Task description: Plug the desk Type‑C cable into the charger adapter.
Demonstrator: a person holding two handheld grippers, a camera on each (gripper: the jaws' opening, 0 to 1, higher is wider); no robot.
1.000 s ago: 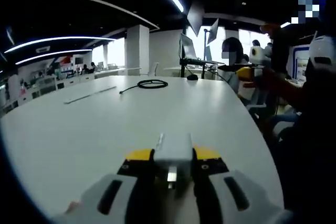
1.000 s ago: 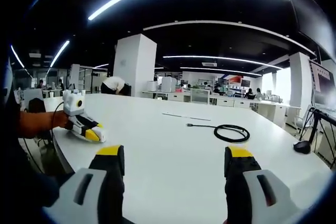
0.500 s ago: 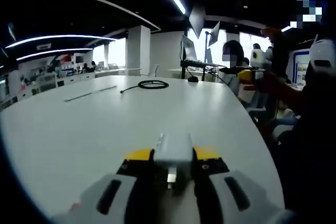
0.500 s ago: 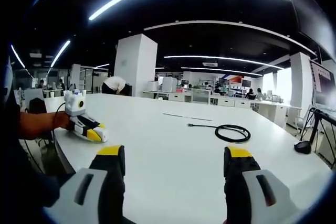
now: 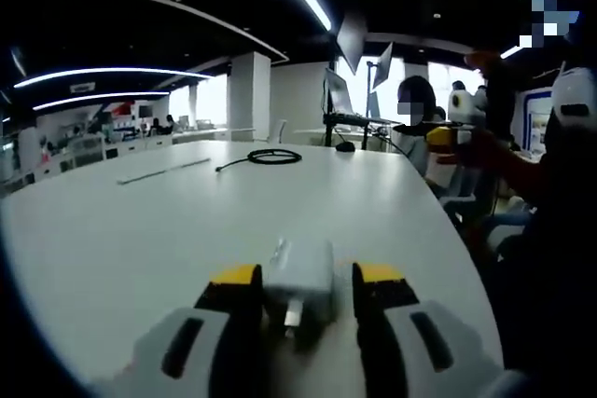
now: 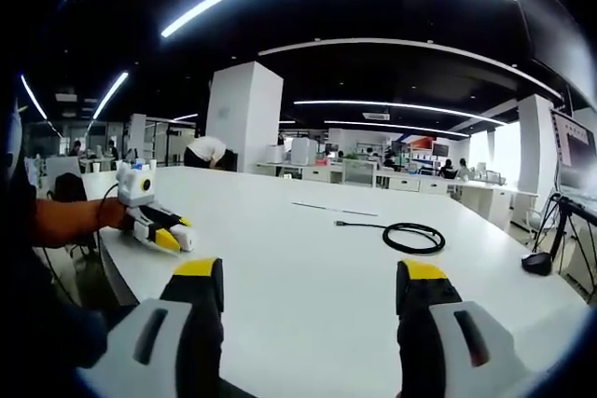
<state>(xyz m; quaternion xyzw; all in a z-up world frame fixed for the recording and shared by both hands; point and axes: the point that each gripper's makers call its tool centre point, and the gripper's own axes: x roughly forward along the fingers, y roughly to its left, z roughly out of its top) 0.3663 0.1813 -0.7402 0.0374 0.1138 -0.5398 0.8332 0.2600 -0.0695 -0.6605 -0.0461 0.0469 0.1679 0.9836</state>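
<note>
A white charger adapter [image 5: 300,272] lies low between the yellow-tipped jaws of my left gripper [image 5: 303,288], on the white desk [image 5: 140,230]. The jaws stand slightly apart from it, with a dark gap on its right side. The black Type-C cable [image 5: 273,157] lies coiled far ahead on the desk, and the same cable [image 6: 413,238] lies ahead and right of my right gripper [image 6: 308,291]. That gripper is open, holds nothing and hovers above the desk. The left gripper [image 6: 160,230] rests near the desk's left edge, held by a hand. The right gripper [image 5: 446,130] is off to the right.
A thin pale strip [image 6: 322,207] lies on the desk beyond the cable. A black stand foot [image 6: 541,260] sits at the far right. A monitor on a stand [image 5: 347,109] and a seated person [image 5: 415,114] are past the desk's far end.
The left gripper's jaws have widened a little around the adapter, leaving a gap on its right. The right gripper stays open and almost still.
</note>
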